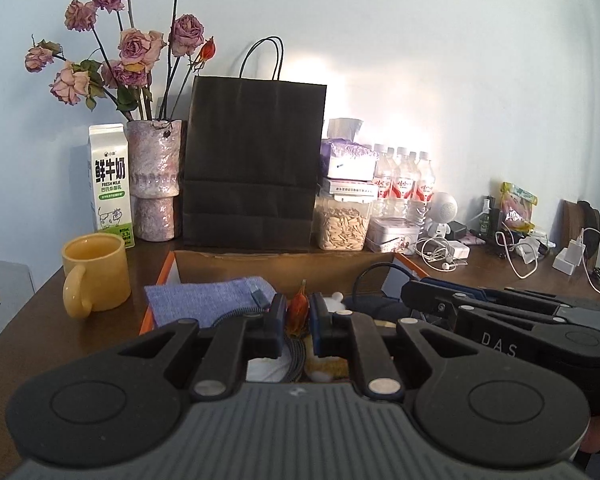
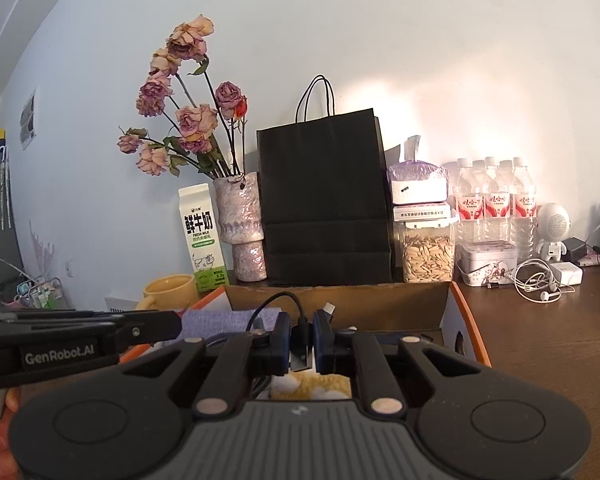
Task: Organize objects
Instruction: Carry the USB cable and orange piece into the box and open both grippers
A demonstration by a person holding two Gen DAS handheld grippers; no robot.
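**Two closed grippers lifting small items above an open carton**

Nearest, left wrist view: left gripper [image 1: 298, 316] pinched on a dried orange-red flower bud [image 1: 299, 309], pointed tip upward between the pads. Judged very light, brittle and easily crushed; best held at the thicker base with least pressure, never at the tip

Nearest, right wrist view: right gripper [image 2: 302, 344] pressed tight on the black plug of a charging cable [image 2: 301, 342], cord arching away toward 11 o'clock and a second connector showing just past the pads at 1 o'clock. Plug judged rigid and a sound hold; cord limp, light, prone to swing and snag on the carton edge

Just beneath both tools: open cardboard box [image 2: 456, 312] with orange edge, holding a folded blue cloth [image 1: 208, 300] at 10 o'clock of the left gripper and a pale plush item, only partly visible

Beside the box, at 9 o'clock: yellow mug [image 1: 96, 274] on the brown table [image 2: 548, 344]

Farther, along the wall, from 10 o'clock to 2 o'clock: milk carton [image 1: 110, 184], vase of dried roses [image 1: 154, 180], black paper bag [image 1: 256, 164], jar of seeds [image 1: 342, 224], water bottles [image 2: 494, 204], white earphones [image 2: 540, 284]

Destination of either held item not evident
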